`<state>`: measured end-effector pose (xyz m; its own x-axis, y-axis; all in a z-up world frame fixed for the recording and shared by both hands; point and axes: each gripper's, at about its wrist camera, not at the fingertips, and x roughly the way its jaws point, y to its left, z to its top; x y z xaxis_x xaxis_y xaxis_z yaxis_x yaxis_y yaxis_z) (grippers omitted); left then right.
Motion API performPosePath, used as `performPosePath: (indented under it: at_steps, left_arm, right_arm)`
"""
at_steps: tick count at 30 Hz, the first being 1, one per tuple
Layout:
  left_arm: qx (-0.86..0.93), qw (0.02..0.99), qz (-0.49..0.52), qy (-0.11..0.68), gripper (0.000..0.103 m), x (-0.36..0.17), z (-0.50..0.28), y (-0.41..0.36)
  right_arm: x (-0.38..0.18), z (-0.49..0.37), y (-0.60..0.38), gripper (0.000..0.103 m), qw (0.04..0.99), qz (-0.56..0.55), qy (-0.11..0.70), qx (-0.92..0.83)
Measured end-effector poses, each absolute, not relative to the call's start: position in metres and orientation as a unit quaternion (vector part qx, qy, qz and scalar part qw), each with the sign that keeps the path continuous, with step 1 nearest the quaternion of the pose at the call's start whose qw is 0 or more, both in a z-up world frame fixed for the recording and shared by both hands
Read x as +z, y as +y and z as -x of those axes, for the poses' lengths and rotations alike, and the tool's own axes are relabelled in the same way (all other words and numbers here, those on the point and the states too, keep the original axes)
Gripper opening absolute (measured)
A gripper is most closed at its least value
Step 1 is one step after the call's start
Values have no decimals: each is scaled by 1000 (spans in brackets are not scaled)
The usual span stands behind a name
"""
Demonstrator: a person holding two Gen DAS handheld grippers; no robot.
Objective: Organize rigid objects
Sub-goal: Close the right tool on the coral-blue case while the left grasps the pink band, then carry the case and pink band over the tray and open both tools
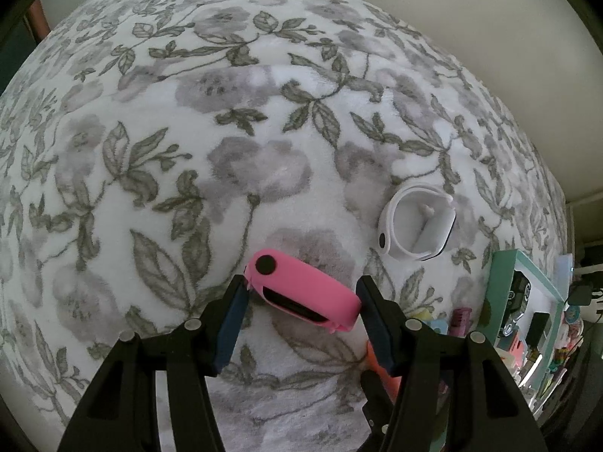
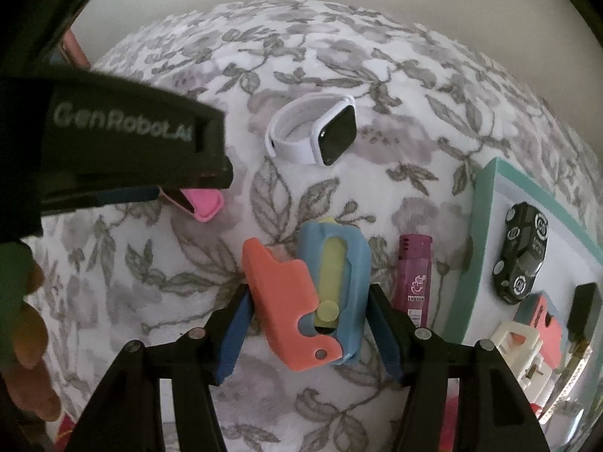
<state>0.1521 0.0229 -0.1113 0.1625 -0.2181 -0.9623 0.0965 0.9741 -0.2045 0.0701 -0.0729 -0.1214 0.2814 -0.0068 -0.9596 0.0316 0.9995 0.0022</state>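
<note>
Jaws of the left gripper [image 1: 301, 297] stood wide apart, with a pink band [image 1: 307, 293] lying across the gap between them; its near end sat just against the right-hand pad, its buttoned end by the left-hand pad, though whether either pad pressed on it could not be told. The band rested on a floral blanket [image 1: 188, 120].

Jaws of the right gripper [image 2: 307, 320] were likewise spread wide, flanking a folding toy knife [image 2: 305, 297] with a coral blade part and a blue handle carrying a yellow slider. The knife lay on the blanket between the pads, close to both, with no clear squeeze visible.

One white smartwatch [image 2: 312, 132] lay beyond the knife, well apart from it, band looped and dark screen facing to the right. One purple lighter [image 2: 412, 278] lay just right of the knife. One teal-rimmed tray [image 2: 478, 203] sat at the right edge of the blanket, holding one dark toy car [image 2: 522, 252], one black item, one white clip and one coral piece. Beyond that, the tray's contents were too blurred to count.

A person's hand [image 2: 26, 339] showed at the left edge of the right wrist view.
</note>
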Motion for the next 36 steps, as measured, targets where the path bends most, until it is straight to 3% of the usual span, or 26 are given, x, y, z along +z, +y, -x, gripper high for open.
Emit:
performPosePath:
  at_steps: [24,36]
  left_arm:
    - [-87,770,33,632,61,-104,-153,18]
    - [-98,798,36,594,61,-60,-151,20]
  right_arm:
    - [-115,-65,-87,63,806,-58,590,-1]
    - [-84,-58,-114,63,817,-124,563,14]
